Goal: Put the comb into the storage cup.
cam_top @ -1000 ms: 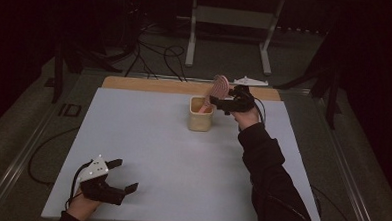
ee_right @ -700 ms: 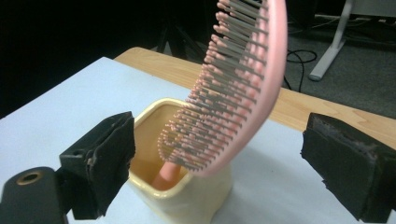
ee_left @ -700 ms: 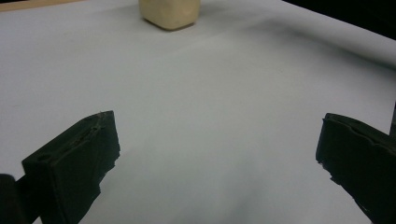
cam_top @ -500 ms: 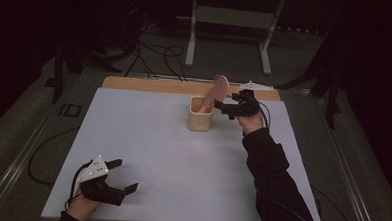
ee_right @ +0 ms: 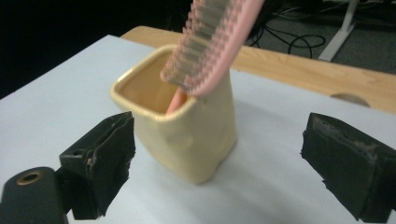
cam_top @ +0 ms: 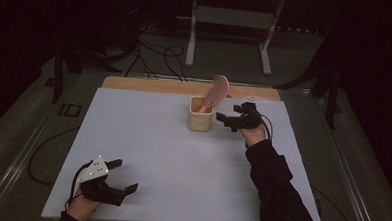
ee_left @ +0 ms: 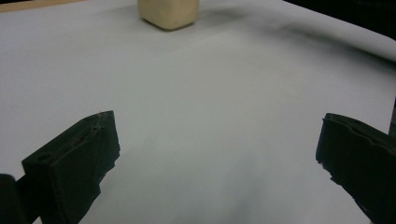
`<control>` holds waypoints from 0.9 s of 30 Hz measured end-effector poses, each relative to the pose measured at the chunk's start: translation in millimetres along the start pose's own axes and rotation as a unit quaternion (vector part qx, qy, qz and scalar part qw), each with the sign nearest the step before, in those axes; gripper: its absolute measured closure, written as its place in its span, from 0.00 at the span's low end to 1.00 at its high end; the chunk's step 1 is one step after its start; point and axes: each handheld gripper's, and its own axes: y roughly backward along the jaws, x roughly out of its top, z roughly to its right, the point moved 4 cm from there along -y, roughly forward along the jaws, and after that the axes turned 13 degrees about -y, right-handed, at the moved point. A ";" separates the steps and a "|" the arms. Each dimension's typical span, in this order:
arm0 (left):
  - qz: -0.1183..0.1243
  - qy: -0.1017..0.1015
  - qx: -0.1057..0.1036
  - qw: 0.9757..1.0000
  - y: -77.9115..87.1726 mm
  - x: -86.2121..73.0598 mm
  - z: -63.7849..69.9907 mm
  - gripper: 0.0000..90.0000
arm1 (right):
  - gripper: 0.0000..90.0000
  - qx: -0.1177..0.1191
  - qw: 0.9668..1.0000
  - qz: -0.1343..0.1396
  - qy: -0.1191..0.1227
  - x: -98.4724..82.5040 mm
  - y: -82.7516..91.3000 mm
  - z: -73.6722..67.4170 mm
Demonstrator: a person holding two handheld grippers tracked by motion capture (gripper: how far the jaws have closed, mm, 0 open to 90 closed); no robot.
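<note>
From the high view, a pink hairbrush stands handle-down in a cream cup near the far edge of the white table, its head leaning out over the cup's right rim. The right gripper sits just to the right of the cup, jaws spread and empty, apart from the brush. The left gripper rests near the table's near-left corner, well away from the cup, jaws spread.

In the left gripper view, both black jaws stand wide apart over bare table, with the cup far ahead at the top edge.

In the right gripper view, the cup stands close between the open jaws, slightly left of centre. The hairbrush tilts up to the right, bristles facing left, untouched by either jaw.
</note>
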 end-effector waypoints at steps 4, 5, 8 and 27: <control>-0.001 -0.001 0.000 1.000 0.0 -0.1 -0.2 0.00 | 0.11 0.000 1.000 -0.005 -0.002 -7.7 1.6 2.4; -0.001 -0.001 0.000 1.000 -0.1 -0.1 -0.2 0.00 | 0.11 0.003 1.000 -0.008 -0.006 -12.1 3.2 3.9; -0.001 -0.001 0.000 1.000 -0.1 -0.2 -0.1 0.00 | 0.11 0.006 1.000 -0.009 -0.007 -18.9 6.1 4.9; -0.003 -0.002 -0.001 1.000 -0.8 0.0 0.7 0.00 | 0.11 0.022 0.999 -0.027 0.004 -57.6 26.9 2.5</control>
